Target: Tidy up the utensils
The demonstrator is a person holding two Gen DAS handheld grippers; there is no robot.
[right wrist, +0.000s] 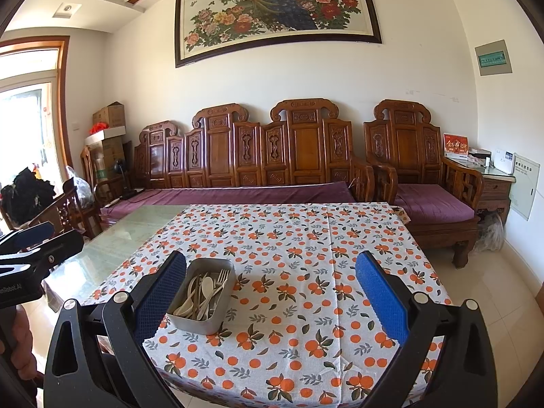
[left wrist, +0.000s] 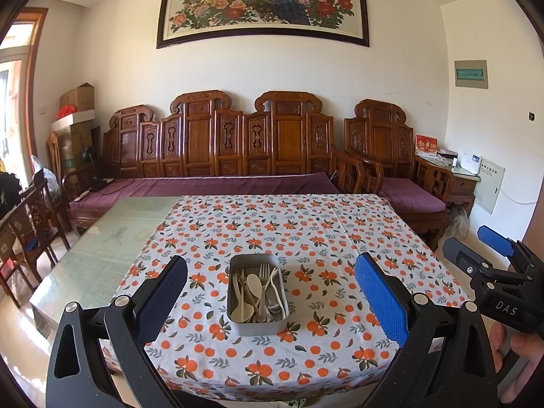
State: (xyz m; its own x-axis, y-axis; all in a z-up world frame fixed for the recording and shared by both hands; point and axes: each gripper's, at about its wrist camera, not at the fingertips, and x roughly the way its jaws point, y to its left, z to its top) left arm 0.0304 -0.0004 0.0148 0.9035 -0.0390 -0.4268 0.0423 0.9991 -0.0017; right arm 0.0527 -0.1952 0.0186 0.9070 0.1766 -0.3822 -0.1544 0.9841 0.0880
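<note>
Beneath both grippers spreads the orange-print tablecloth (left wrist: 306, 224). Ahead of the left gripper (left wrist: 272, 292), between its wide-spread fingers, sits the metal tin (left wrist: 258, 323) holding pale spoons and forks (left wrist: 260, 289). The right gripper (right wrist: 272, 292), equally wide and empty, has that tin just inside its left finger.

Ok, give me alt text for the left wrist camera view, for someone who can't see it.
A grey metal tin holding pale spoons and forks sits on an orange-patterned tablecloth, framed between the open fingers of the left gripper. The right gripper shows at the right edge, also open and empty. Behind the table stands a carved wooden sofa under a peacock painting.
</note>
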